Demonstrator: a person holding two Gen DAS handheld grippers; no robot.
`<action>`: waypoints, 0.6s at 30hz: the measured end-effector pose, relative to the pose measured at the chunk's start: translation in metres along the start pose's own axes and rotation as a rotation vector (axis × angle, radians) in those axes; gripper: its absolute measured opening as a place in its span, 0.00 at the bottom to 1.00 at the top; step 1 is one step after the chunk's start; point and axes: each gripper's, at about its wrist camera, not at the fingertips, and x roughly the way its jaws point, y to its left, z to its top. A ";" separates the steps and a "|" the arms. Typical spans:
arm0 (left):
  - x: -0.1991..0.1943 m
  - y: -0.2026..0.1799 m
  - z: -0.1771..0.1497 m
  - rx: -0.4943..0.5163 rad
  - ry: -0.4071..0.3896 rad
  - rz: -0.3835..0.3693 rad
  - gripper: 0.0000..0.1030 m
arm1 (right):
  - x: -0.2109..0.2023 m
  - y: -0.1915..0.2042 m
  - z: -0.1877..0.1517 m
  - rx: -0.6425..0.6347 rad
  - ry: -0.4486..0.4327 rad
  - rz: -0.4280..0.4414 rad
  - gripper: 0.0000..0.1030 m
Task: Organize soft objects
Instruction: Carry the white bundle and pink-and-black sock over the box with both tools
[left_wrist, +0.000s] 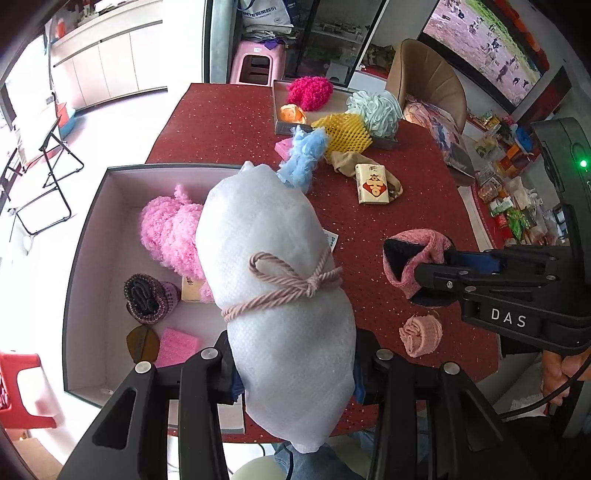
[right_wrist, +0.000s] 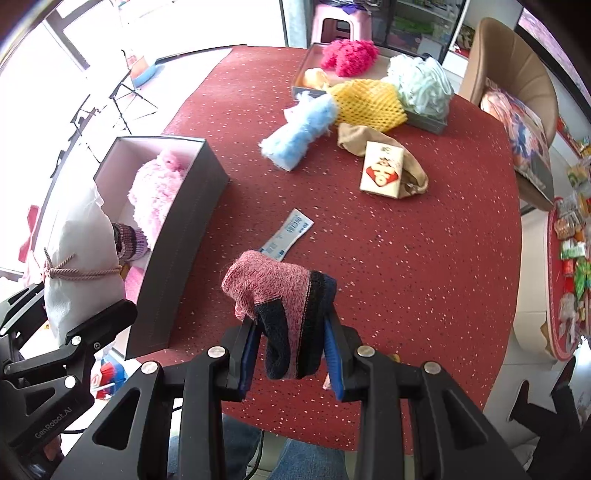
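Note:
My left gripper (left_wrist: 293, 365) is shut on a white cloth bundle (left_wrist: 280, 280) tied with a pink cord, held above the near edge of the open grey box (left_wrist: 88, 221); it also shows in the right wrist view (right_wrist: 81, 266). The box holds a pink fluffy item (left_wrist: 168, 232), a rolled dark sock (left_wrist: 146, 297) and a pink sponge (left_wrist: 179, 345). My right gripper (right_wrist: 291, 354) is shut on a pink and black sock (right_wrist: 284, 299), held over the red table (right_wrist: 406, 258); it also shows in the left wrist view (left_wrist: 413, 266). A rolled pink sock (left_wrist: 421, 334) lies on the table.
At the far end a second box (right_wrist: 428, 120) holds a magenta fluffy item (right_wrist: 349, 55), a yellow mesh (right_wrist: 369, 103) and a pale green pouf (right_wrist: 421, 86). A blue fluffy item (right_wrist: 299, 134), a tan stocking (right_wrist: 417, 177), a tissue pack (right_wrist: 382, 170) and a sachet (right_wrist: 290, 232) lie on the table.

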 end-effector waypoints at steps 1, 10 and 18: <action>-0.001 0.003 -0.001 -0.007 -0.004 0.001 0.42 | 0.000 0.003 0.001 -0.006 -0.002 -0.001 0.34; -0.012 0.026 -0.004 -0.066 -0.035 0.014 0.42 | -0.003 0.027 0.006 -0.049 -0.011 -0.003 0.34; -0.018 0.043 -0.010 -0.126 -0.056 0.026 0.42 | -0.003 0.044 0.011 -0.081 -0.014 -0.002 0.34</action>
